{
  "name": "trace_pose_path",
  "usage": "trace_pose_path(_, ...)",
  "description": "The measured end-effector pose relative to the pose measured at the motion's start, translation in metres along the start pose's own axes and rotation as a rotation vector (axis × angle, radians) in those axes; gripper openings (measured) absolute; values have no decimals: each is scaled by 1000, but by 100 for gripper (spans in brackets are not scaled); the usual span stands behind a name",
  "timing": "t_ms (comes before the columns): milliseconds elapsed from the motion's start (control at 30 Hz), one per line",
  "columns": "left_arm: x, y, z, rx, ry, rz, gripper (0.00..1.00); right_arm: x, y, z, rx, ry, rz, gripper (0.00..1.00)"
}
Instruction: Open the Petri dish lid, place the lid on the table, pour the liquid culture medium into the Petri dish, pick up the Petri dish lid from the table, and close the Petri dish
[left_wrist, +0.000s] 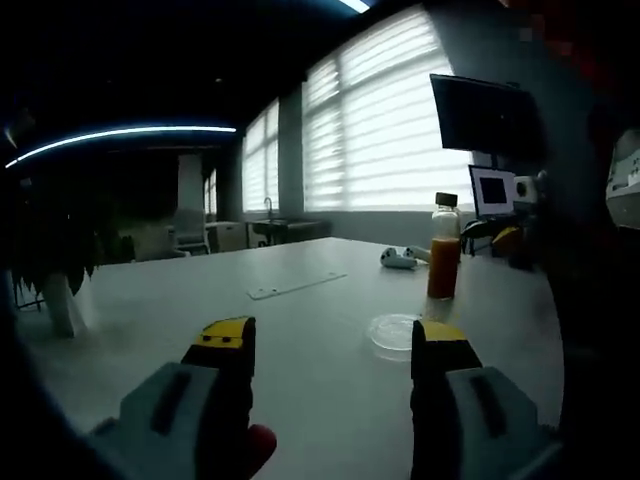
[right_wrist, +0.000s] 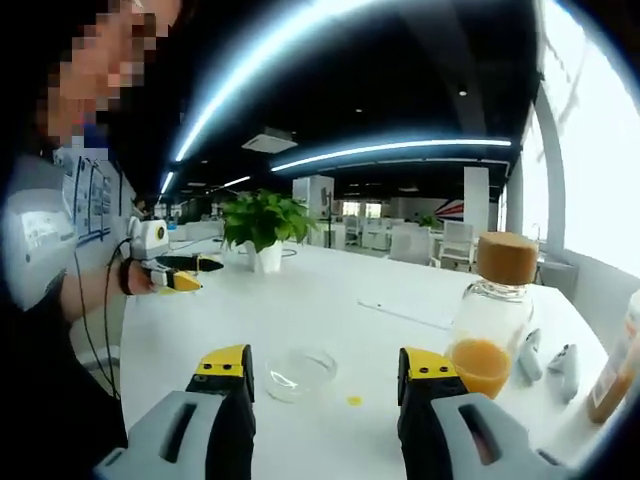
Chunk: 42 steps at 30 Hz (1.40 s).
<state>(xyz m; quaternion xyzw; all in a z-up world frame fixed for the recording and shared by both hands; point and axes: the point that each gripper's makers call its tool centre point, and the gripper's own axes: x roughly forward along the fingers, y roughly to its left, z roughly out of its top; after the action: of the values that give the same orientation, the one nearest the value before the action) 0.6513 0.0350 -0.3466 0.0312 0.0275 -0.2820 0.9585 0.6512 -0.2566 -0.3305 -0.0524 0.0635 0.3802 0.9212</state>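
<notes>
Now both grippers, left gripper (left_wrist: 335, 350) and right gripper (right_wrist: 325, 372), hover jaws apart, the Petri dish (right_wrist: 299, 370) between the right's tips, the cork-stoppered bottle (right_wrist: 490, 315) at two o'clock.

No legible txt anywhere; wall posters (right_wrist: 88, 205) and bottle label (right_wrist: 608, 385) too blurred to read.

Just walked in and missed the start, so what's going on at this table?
A person holds a two-jaw gripper in each hand over a white table. Both the left gripper and the right gripper are open and hold nothing. A clear Petri dish sits on the table, beside a bottle of orange liquid with its cap on. Nothing has been poured yet.
</notes>
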Motion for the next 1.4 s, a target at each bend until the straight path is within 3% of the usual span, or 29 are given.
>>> trace_pose_path(133, 8, 0, -2, -5, 2, -15, 54, 8, -1, 0, -15, -10, 4, 52)
trace_pose_path(400, 19, 5, -4, -15, 2, -24, 55, 20, 5, -10, -36, 46, 70, 53)
trace_pose_path(900, 49, -10, -17, 13, 55, -124, 57, 47, 3, -28, -43, 83, 104, 55)
trace_pose_path(1400, 66, -25, -29, 24, 92, -200, 57, 59, 12, -41, -53, 120, 165, 58)
